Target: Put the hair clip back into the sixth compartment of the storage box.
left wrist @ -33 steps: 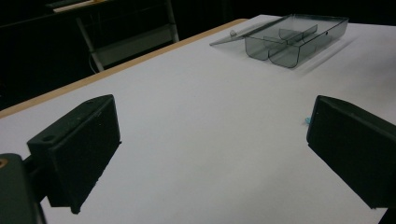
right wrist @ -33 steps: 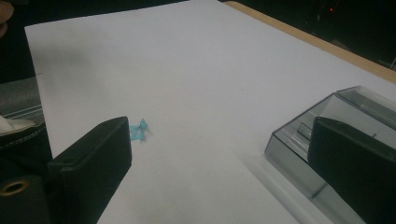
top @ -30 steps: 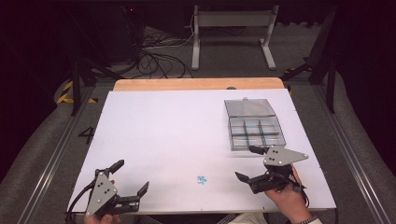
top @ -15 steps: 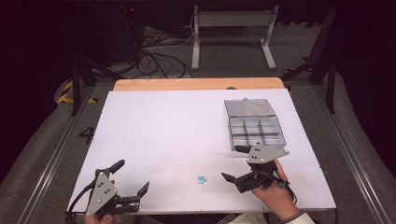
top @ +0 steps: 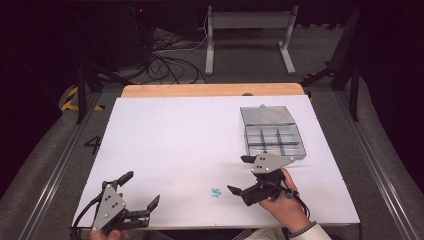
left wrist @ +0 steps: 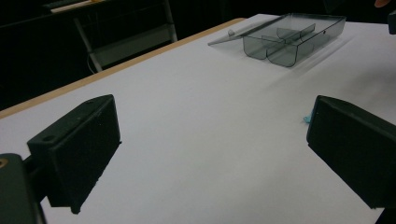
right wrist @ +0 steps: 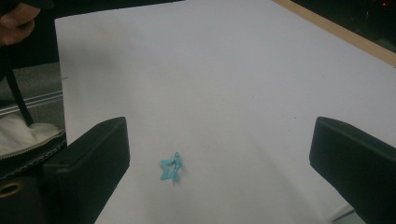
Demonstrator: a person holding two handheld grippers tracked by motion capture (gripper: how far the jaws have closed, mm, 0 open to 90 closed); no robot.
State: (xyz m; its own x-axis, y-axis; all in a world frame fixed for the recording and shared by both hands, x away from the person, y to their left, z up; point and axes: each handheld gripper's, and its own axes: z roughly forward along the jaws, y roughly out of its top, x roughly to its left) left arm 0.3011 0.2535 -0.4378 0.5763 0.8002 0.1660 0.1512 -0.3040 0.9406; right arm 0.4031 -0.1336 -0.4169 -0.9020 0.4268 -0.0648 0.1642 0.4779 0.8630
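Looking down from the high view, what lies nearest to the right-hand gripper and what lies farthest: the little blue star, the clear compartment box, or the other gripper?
From the right gripper:
1. Blue star, just to its left on the table.
2. Clear compartment box, beyond it, toward the far right.
3. Left gripper, at the near left corner.

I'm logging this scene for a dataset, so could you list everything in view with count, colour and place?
star-shaped clip: one, turquoise, flat on the white table near the person's edge, ahead of the right gripper's open jaws.
compartment box: one, clear grey, lid open, on the table's far right part.
table: one, white top with a wooden strip along the far edge.
metal stand: one, pale grey, on the floor beyond the table.
cables: a black tangle, on the floor beyond the table.
left gripper: one, black, jaws open, near-left corner.
right gripper: one, black, jaws open, near the clip.
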